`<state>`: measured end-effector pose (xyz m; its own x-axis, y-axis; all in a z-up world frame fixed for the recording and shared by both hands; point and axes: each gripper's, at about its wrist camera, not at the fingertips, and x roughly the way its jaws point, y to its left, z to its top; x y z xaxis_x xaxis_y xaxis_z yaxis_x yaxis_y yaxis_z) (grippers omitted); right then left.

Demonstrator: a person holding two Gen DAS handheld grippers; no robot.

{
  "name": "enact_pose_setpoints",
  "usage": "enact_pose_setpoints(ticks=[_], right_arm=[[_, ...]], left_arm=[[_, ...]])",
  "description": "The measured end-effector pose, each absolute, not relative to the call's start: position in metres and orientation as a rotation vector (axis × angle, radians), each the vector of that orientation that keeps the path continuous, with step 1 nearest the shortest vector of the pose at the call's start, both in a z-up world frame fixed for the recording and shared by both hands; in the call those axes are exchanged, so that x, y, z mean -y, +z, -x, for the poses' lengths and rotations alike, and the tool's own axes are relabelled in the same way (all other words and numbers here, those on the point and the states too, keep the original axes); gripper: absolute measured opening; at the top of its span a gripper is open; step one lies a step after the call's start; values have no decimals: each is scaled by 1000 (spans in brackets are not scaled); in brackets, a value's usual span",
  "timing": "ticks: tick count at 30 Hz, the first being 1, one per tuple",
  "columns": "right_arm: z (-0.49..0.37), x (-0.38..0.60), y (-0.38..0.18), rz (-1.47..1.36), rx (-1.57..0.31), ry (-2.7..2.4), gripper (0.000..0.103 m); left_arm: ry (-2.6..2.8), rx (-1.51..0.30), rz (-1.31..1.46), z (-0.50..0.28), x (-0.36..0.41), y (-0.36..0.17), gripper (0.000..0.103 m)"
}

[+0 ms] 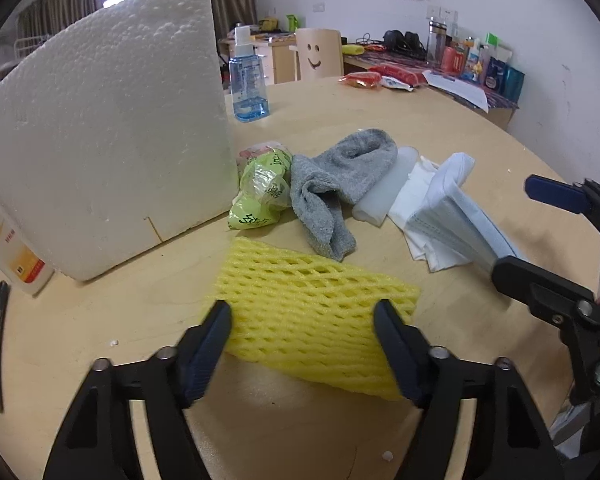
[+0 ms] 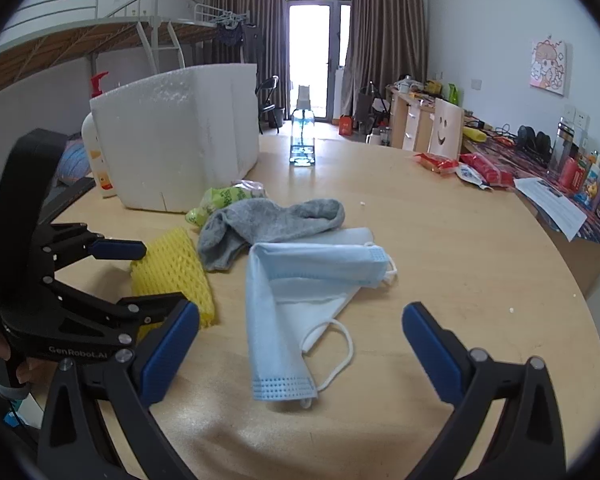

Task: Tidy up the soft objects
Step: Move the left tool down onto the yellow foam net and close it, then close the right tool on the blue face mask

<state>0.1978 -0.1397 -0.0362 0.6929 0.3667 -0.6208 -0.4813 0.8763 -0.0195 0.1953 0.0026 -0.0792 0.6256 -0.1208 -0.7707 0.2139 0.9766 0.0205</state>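
Straddling the near end of the yellow foam mesh fruit sleeve [image 1: 316, 320], the left tongs [image 1: 303, 326] stand open, one blue-padded finger at each side of it and neither clearly pressing; whether the pads touch the foam I cannot tell; the sleeve lies flat on the round pale wooden bench [image 1: 440, 128] with its long axis running crosswise to the tongs, slanting away to the left, so closing would pinch it across its length at the near edge; the left tongs are plainly the nearer pair to it; they are held low and close to level over the bench, pointing toward the big white polystyrene foam box [image 1: 108, 132] that stands just beyond and to the left, likely the place for the soft things. The right tongs [image 2: 300, 344] are likewise open and empty, hovering low with the folded light-blue surgical mask [image 2: 284, 300] straight ahead between their fingers, its nearer limb running lengthwise toward them; behind lie the crumpled grey sock [image 2: 260, 228] and a green crinkled plastic bag [image 1: 260, 192], beside the box.
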Motion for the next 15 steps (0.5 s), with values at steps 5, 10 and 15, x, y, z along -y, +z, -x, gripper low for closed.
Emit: enact_pose_setpoints(ticks=[5,10,15], right_arm=[[-200,133,-37,202,-668,486,93],[-201,126,-39,227,-674,488,85],[-203,120,-40,241,-684,498,79]], left_arm=[[-215,-869,-114,-195,-4,-79,43],[-253,-867,-102,-193,-4,-78,14],[-267,-869,-56,-192,-12,-76,11]])
